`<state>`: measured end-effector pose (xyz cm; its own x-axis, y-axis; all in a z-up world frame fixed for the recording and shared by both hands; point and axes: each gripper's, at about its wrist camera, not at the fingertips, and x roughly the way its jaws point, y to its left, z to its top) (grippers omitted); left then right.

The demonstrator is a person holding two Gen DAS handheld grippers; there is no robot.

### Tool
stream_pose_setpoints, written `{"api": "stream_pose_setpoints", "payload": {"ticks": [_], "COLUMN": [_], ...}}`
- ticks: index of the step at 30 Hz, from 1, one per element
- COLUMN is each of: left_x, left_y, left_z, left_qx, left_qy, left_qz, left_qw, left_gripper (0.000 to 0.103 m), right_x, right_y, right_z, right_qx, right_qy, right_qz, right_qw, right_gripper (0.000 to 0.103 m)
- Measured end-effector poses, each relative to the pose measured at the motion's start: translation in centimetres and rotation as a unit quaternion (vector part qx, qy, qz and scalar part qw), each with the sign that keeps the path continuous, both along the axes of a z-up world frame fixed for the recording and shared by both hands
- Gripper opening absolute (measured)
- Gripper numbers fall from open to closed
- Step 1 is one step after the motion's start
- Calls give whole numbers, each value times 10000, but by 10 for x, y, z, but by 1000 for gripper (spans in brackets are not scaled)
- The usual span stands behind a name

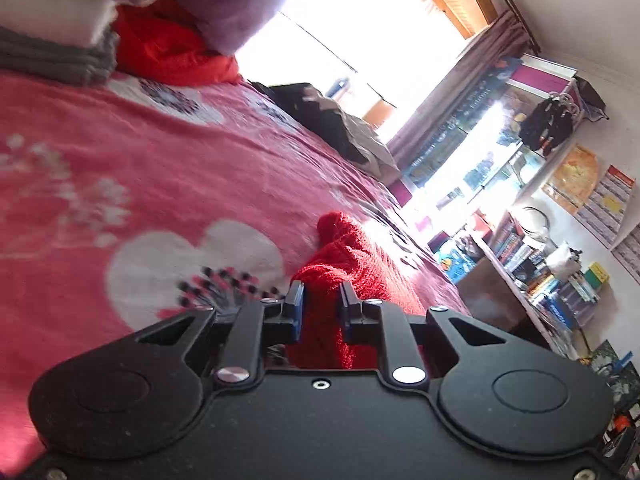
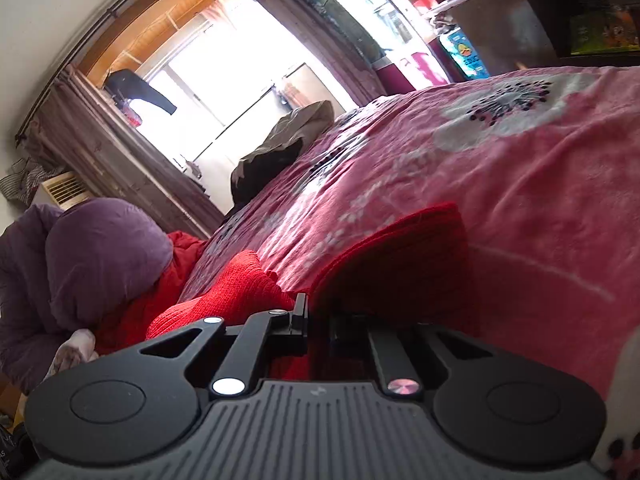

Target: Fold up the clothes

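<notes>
A red knit garment lies bunched on the pink flowered bedspread. In the left wrist view its fabric fills the narrow gap between the blue-padded fingers, and my left gripper is shut on it. In the right wrist view the same red knit garment drapes up over my right gripper, which is shut on a fold of it. The cloth hides the right finger; the left finger shows. Another part of the knit trails left.
Folded grey and white clothes are stacked at the bed's far corner beside a red jacket and a purple jacket. A dark clothes heap sits near the window. A bookshelf stands beside the bed.
</notes>
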<state>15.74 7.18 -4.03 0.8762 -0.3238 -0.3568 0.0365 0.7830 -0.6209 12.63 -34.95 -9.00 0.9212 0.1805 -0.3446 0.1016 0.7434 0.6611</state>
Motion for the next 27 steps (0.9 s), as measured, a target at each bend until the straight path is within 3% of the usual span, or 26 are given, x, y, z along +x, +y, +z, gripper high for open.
{"api": "stream_pose_setpoints", "payload": {"ticks": [4, 9, 16, 18, 21, 23, 24, 27], "left_x": [-40, -94, -117, -114, -111, -109, -107, -96], "left_y": [37, 68, 59, 58, 68, 77, 81, 88], "left_z": [15, 8, -8, -8, -5, -2, 0, 4], "left_qx": [738, 1314, 1756, 1686, 1417, 1190, 1064, 876], "left_qy": [-19, 295, 534, 562, 480, 428, 394, 313], "left_qz": [354, 687, 385, 164, 299, 409, 437, 428], "left_qw": [9966, 9885, 9823, 9839, 9883, 9911, 9926, 9947], "left_gripper": [16, 16, 17, 20, 34, 37, 39, 41], "right_x": [4, -1, -20, -25, -28, -34, -39, -53], "right_y": [33, 65, 74, 69, 64, 61, 59, 59], "right_z": [-3, -10, -9, -9, -10, -6, -3, 12], "right_qx": [147, 539, 574, 538, 267, 18, -127, -888], "right_qy": [94, 321, 431, 496, 775, 821, 805, 529], "right_qz": [481, 902, 957, 861, 725, 600, 514, 285], "right_qw": [9987, 9939, 9928, 9936, 9940, 9948, 9954, 9942], "right_gripper": [12, 12, 12, 12, 18, 49, 57, 58]}}
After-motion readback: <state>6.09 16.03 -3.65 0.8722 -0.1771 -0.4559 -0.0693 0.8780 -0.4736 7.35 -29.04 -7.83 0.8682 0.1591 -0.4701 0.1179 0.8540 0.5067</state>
